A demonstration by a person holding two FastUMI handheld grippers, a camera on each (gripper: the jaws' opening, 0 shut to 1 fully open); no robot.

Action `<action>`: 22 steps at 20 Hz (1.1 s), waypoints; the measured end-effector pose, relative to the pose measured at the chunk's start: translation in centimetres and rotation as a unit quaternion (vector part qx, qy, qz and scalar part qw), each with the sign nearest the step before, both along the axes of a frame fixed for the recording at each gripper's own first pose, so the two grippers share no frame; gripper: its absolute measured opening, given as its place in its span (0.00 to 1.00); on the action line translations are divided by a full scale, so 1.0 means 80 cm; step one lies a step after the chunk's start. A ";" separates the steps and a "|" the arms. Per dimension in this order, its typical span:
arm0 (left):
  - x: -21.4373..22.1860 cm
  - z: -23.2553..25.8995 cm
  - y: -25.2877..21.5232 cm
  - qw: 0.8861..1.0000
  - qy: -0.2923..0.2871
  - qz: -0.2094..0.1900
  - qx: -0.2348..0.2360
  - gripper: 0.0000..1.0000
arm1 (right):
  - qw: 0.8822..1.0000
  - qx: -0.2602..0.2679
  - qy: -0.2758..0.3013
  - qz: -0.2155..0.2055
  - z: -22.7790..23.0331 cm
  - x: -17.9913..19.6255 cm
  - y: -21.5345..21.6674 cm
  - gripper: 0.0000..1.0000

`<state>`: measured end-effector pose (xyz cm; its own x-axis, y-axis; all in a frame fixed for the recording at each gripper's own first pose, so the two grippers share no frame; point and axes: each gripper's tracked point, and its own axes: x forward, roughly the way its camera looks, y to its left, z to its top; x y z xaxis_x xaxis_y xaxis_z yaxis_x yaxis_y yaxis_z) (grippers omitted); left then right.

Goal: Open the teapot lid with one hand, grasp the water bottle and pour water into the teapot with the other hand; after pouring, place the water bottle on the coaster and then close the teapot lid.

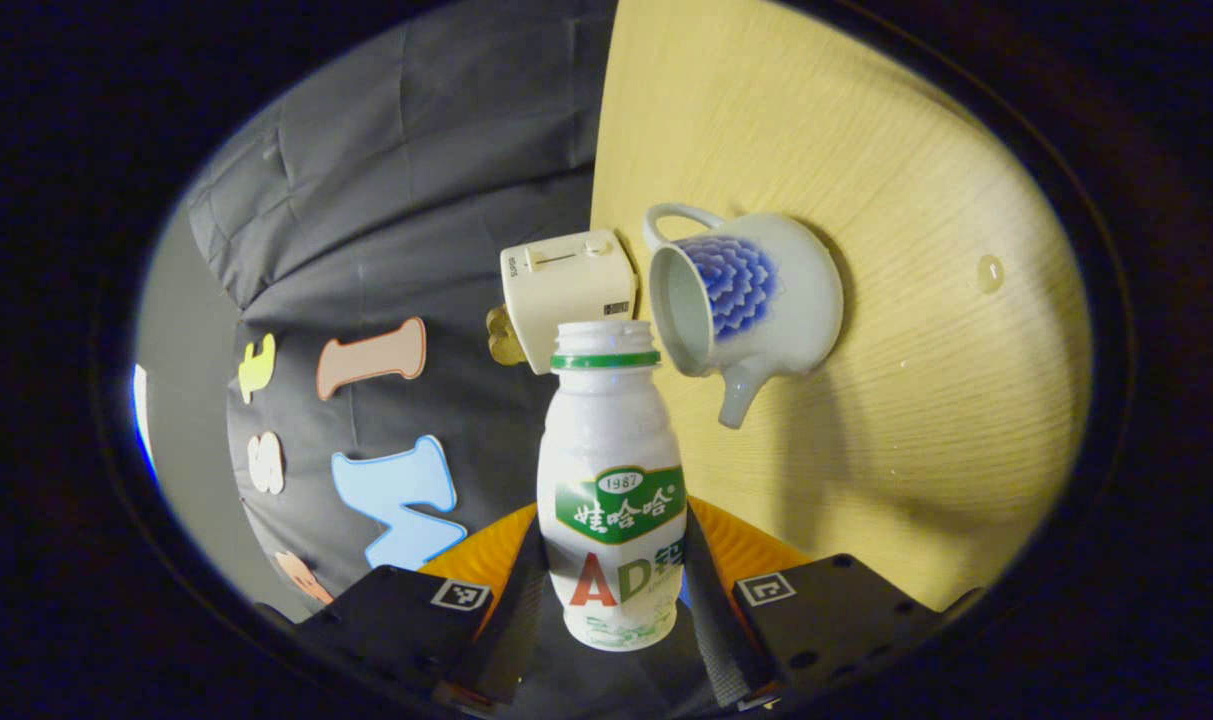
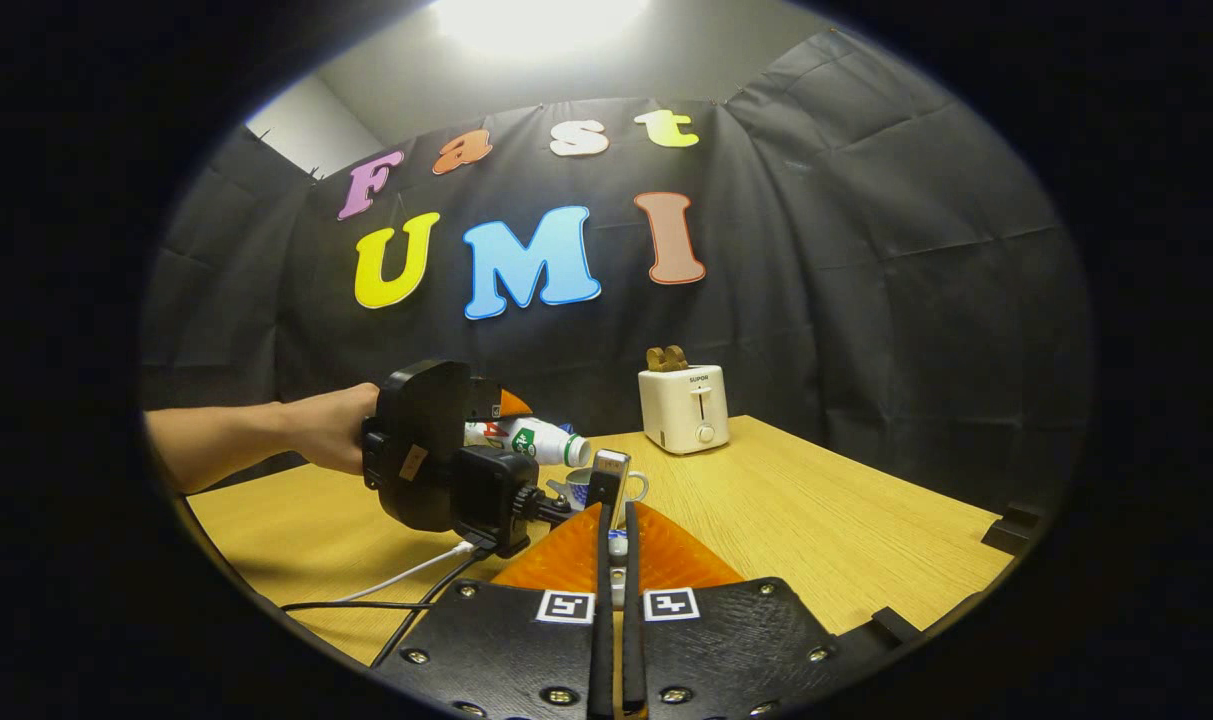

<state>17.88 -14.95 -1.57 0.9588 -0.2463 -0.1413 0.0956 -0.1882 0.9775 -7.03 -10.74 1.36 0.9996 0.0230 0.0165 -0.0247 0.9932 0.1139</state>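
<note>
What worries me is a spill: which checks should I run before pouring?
1. Left claw grips the water bottle on both sides: ok.
2. Bottle cap off: ok.
3. Teapot uncovered, opening bare: ok.
4. Bottle mouth over that opening: cannot tell; it sits close beside it.
5. Right claw hold: cannot tell; something pale sits between its near-closed fingers.
6. Table dry: not ok; a droplet lies beyond the teapot.
</note>
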 end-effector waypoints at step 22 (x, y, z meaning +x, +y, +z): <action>-0.063 0.086 0.166 0.702 0.137 -0.030 -0.698 0.80 | 0.995 -0.097 0.028 0.012 0.026 0.236 0.050 0.04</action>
<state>12.86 -1.64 5.28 0.9247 -0.3669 0.1019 0.3486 0.9234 0.1608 11.87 -6.75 3.43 0.9980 0.0437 -0.0460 -0.0473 0.9958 -0.0786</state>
